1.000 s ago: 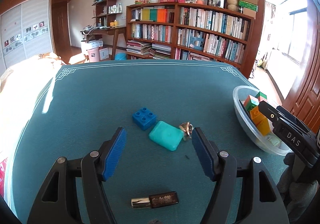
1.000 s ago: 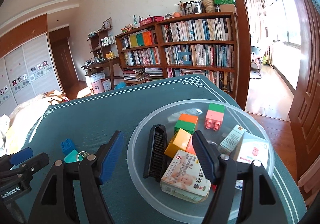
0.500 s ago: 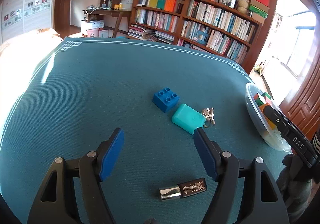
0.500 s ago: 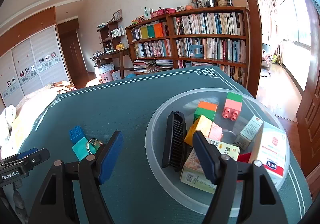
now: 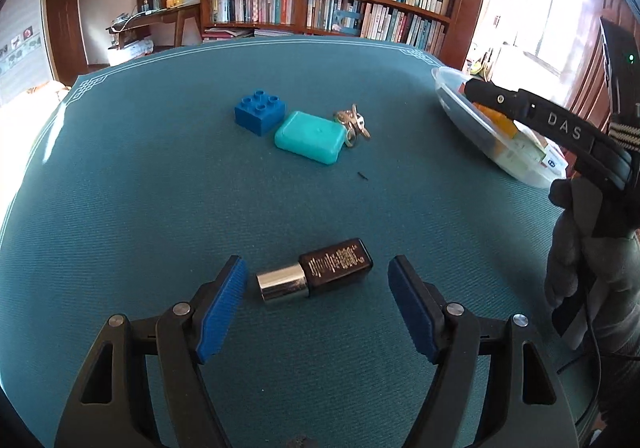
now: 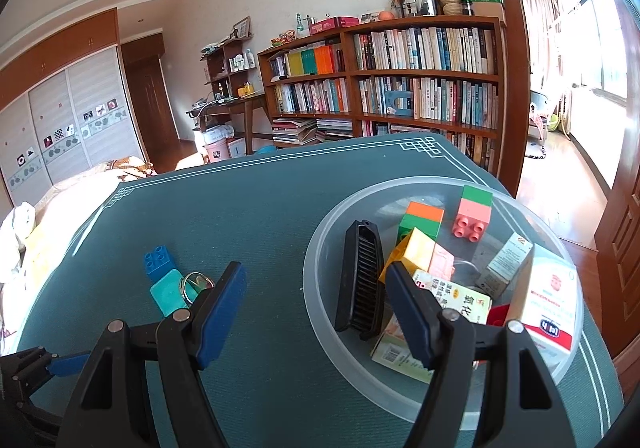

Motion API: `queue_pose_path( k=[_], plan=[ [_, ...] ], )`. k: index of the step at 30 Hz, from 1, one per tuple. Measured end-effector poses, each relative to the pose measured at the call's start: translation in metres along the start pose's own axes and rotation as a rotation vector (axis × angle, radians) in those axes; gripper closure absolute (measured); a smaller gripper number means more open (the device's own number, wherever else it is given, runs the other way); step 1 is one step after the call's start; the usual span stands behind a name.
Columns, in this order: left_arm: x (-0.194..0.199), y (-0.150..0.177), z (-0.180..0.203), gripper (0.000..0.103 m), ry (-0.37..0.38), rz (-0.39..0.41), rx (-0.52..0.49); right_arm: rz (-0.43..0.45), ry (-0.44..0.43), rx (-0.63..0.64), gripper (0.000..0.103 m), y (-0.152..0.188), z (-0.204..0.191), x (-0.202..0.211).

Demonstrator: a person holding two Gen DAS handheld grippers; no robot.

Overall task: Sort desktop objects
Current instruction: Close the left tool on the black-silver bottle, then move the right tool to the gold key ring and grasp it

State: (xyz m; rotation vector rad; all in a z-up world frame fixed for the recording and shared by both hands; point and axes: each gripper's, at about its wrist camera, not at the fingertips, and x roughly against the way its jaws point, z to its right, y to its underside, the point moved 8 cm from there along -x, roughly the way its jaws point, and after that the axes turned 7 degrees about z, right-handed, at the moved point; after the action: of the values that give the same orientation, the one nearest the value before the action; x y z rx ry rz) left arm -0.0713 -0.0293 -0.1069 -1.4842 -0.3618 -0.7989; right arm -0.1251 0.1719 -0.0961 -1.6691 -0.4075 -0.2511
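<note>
On the teal tablecloth [image 5: 160, 188] with its white key-pattern border, we work in a room with a wooden bookshelf [image 5: 332, 4] at 12 o'clock, a window at 2 and sliding wardrobe doors at 9 in the right wrist view.

Our left gripper [image 5: 318, 282] is spread wide, its blue pads flanking a small dark bottle [image 5: 316, 274] with gold lettering and a silver cap. The bottle lies on its side, cap toward the left pad, slightly tilted, touching neither pad.

At 12 o'clock from it, well apart: a blue building brick [image 5: 260, 114], a turquoise case [image 5: 310, 136] just beside the brick, and a key ring [image 5: 352, 124] touching the case at 3 o'clock.

Our right gripper [image 6: 316, 290] is also spread, empty, straddling the near rim of the clear plastic bowl [image 6: 320, 308]. The bowl holds a black comb [image 6: 360, 276], an orange-green brick [image 6: 420, 220], a pink-green brick [image 6: 474, 212], a yellow block [image 6: 414, 256] and several medicine boxes [image 6: 552, 300].

Versus 1 s ago: the left gripper has pulled back and dropped, so the bottle now sits between the pads instead of below them; the case was centred then. The right gripper has shifted left; the bowl now sits at 3 o'clock.
</note>
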Motion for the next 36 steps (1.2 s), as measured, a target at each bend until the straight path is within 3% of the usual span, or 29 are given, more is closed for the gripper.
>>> queue_pose_path(
  k=[4, 12, 15, 17, 24, 36],
  plan=[
    [-0.005, 0.003, 0.001, 0.027, -0.035, 0.008, -0.009, 0.0, -0.003, 0.006, 0.027, 0.001, -0.003, 0.0],
    [-0.007, 0.004, -0.002, 0.027, -0.051, 0.034, 0.092, 0.003, -0.017, 0.028, 0.027, 0.003, -0.011, 0.001],
    [-0.006, 0.003, -0.004, 0.038, -0.069, 0.056, 0.098, 0.0, -0.028, 0.039, 0.027, 0.006, -0.015, 0.001],
    [-0.005, 0.002, -0.005, 0.038, -0.077, 0.065, 0.087, -0.003, -0.038, 0.047, 0.027, 0.008, -0.02, 0.002],
    [0.006, -0.008, -0.008, 0.039, -0.14, 0.141, 0.066, -0.009, -0.117, 0.107, 0.027, 0.016, -0.044, 0.006],
    [0.001, -0.006, -0.014, 0.039, -0.161, 0.126, 0.095, -0.115, -0.258, 0.126, 0.027, 0.045, -0.074, 0.001]
  ],
)
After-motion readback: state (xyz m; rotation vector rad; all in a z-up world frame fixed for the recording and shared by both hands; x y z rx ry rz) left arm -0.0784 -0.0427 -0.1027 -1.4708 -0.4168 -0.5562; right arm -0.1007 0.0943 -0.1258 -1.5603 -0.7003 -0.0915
